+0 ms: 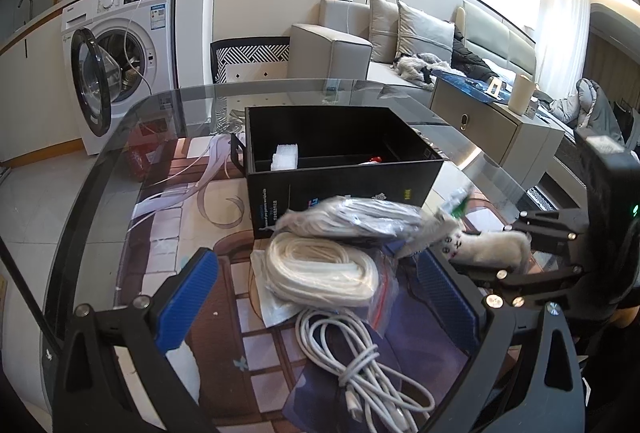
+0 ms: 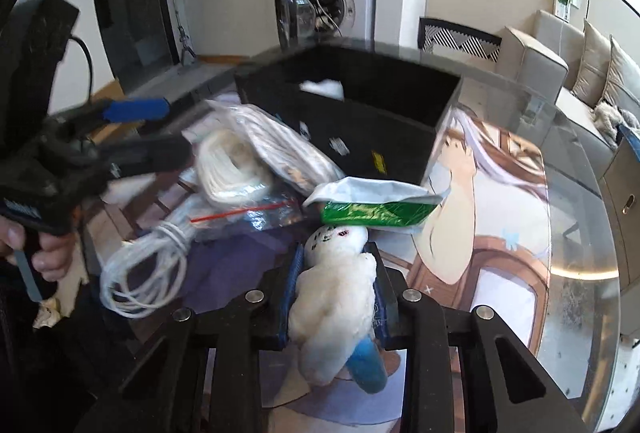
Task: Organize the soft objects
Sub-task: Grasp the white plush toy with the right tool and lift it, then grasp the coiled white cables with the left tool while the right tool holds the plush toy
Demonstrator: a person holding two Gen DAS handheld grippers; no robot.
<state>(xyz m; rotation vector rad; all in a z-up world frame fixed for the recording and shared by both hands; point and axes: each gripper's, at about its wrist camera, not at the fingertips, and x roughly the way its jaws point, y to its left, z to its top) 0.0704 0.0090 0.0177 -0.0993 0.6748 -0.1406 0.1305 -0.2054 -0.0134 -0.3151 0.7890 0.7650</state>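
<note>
A white plush toy point(image 2: 334, 293) with a stitched face and a blue part at its rear sits between the pads of my right gripper point(image 2: 336, 257), which is shut on it just above the table mat. In the left wrist view the same toy point(image 1: 494, 249) shows at the right, held in the right gripper point(image 1: 516, 253). My left gripper point(image 1: 316, 293) stands open over a bagged coil of white cord point(image 1: 320, 269), with nothing between its blue pads. A black open box point(image 1: 344, 185) stands behind the pile, with a white foam piece point(image 1: 285, 156) inside.
On the glass table point(image 1: 100, 169), with its printed mat, lie a loose white cable point(image 1: 360, 361), a grey-white plastic packet point(image 1: 352, 221) and a green-and-white packet point(image 2: 376, 211). A washing machine point(image 1: 120, 65) and a sofa point(image 1: 400, 45) stand beyond the table.
</note>
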